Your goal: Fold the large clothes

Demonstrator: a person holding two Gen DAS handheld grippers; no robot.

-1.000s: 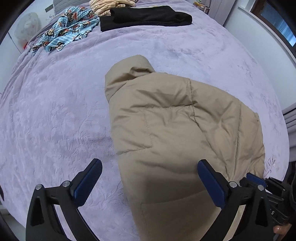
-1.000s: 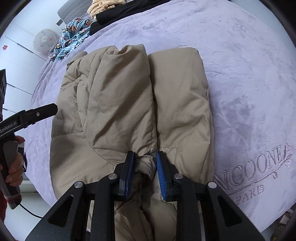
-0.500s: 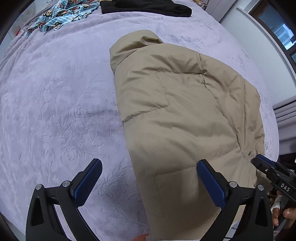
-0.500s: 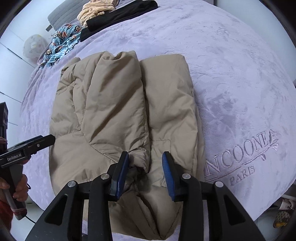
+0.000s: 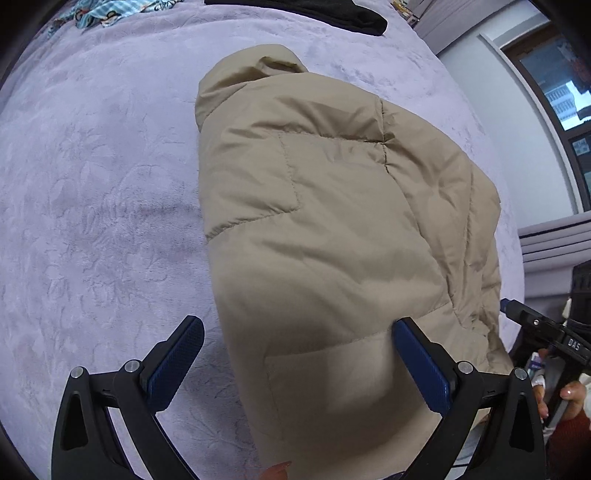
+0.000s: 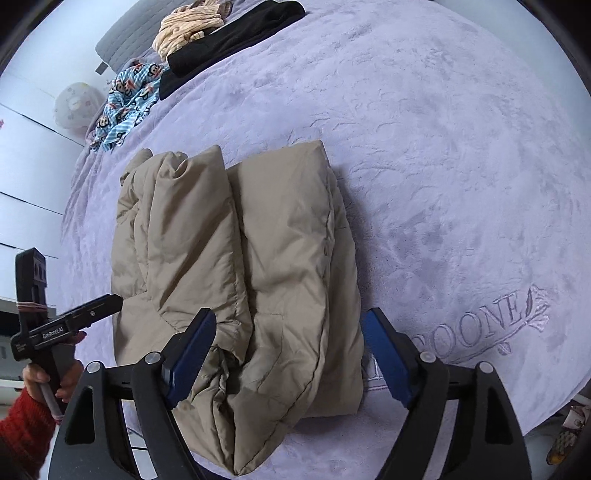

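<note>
**Both grippers spread wide over folded tan jacket on bed**

Tan puffer jacket (image 6: pixel 240 266) lies on the lilac bed cover (image 6: pixel 443 147), folded lengthwise: two padded halves side by side with a crease between them running toward 12 o'clock in the right wrist view. Near end is bunched and wrinkled at 6 o'clock of that view. In the left wrist view the jacket (image 5: pixel 332 229) fills the centre and the 3 o'clock side, with its collar or hood end at 12 o'clock.

Right gripper (image 6: pixel 288 356): jaws wide apart, holding nothing. Blue pads (image 6: pixel 192 354) straddle the jacket's near end; contact with the cloth cannot be told. The same gripper shows in the left wrist view at 4 o'clock (image 5: pixel 532 325), off the jacket's edge, in a hand (image 5: pixel 565 398).

Left gripper (image 5: pixel 297 360): jaws wide apart, holding nothing. One pad is over bare bed cover, the other over the jacket's near part. It shows in the right wrist view at 9 o'clock (image 6: pixel 92 310), just beside the jacket's edge, held by a hand (image 6: pixel 51 376) in a red sleeve (image 6: pixel 22 432).

At 11 o'clock of the right wrist view, well apart from the jacket: black garment (image 6: pixel 229 40), cream striped cloth (image 6: pixel 188 29), blue monkey-print cloth (image 6: pixel 125 99). Embroidered lettering (image 6: pixel 484 325) on the cover at 4 o'clock.
</note>
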